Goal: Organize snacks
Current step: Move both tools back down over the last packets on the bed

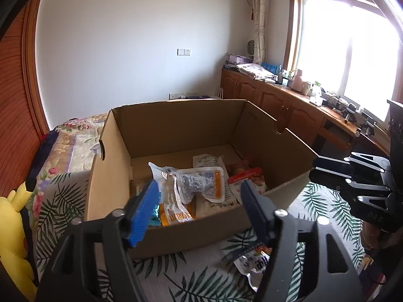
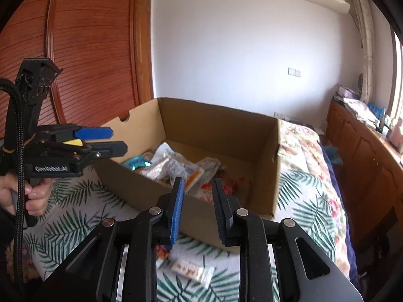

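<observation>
An open cardboard box (image 1: 161, 125) stands on a leaf-print bed cover; it also shows in the right wrist view (image 2: 221, 125). Several snack packets (image 1: 199, 183) lie inside it, seen too in the right wrist view (image 2: 173, 166). My left gripper (image 1: 199, 193) is open and empty above the box's near wall. A snack packet (image 1: 252, 261) lies on the cover in front of the box, under its right finger. My right gripper (image 2: 197, 188) is open and empty above the box's near edge. Another packet (image 2: 189, 271) lies on the cover below it.
A yellow plush toy (image 1: 15, 226) sits at the left bed edge. Wooden cabinets (image 1: 277, 95) with clutter run under the window at the right. A wooden louvred wardrobe (image 2: 83, 50) stands at the left. The floral bedspread (image 2: 302, 138) extends behind the box.
</observation>
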{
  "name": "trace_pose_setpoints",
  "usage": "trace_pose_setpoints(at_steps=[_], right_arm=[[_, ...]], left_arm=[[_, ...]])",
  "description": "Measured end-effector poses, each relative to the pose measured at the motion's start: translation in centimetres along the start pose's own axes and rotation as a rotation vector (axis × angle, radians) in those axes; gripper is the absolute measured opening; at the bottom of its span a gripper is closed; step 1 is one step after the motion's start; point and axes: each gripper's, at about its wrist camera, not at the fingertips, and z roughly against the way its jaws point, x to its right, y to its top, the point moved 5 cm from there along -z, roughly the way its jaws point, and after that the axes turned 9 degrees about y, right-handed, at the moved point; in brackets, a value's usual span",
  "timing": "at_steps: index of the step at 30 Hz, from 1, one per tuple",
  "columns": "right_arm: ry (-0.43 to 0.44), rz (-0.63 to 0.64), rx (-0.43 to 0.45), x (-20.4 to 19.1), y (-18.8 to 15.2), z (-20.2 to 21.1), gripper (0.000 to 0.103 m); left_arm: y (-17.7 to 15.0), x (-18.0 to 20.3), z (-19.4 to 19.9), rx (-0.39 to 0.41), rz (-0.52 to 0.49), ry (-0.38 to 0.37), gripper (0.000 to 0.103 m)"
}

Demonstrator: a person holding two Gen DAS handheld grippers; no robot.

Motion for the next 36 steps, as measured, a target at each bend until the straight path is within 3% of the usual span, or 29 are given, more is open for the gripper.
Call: trace_pose_setpoints(at_steps=[8,15,26,36], right_arm=[[0.0,-0.039,-0.011,0.1,-2.4,1.9,0.027],[0.01,-0.066,-0.047,0.4,-4.9,2.3,0.027],[0.067,-0.083,-0.171,0.3,-8.2,-1.8,0.029],[0.112,-0.063,-0.253,-0.3,-9.4,-4.9,0.03]], left_arm=[[-2.0,1.1,1.9,0.029,-0.026,0.025,0.07],[-4.0,2.7,3.1,0.01,-0.046,-0.002,0.071],[-9.0,3.7,1.0,-0.084,-0.001,-0.025,0.071],[-11.4,3.3,-0.6,-0.137,0.042,-0.013,0.071]])
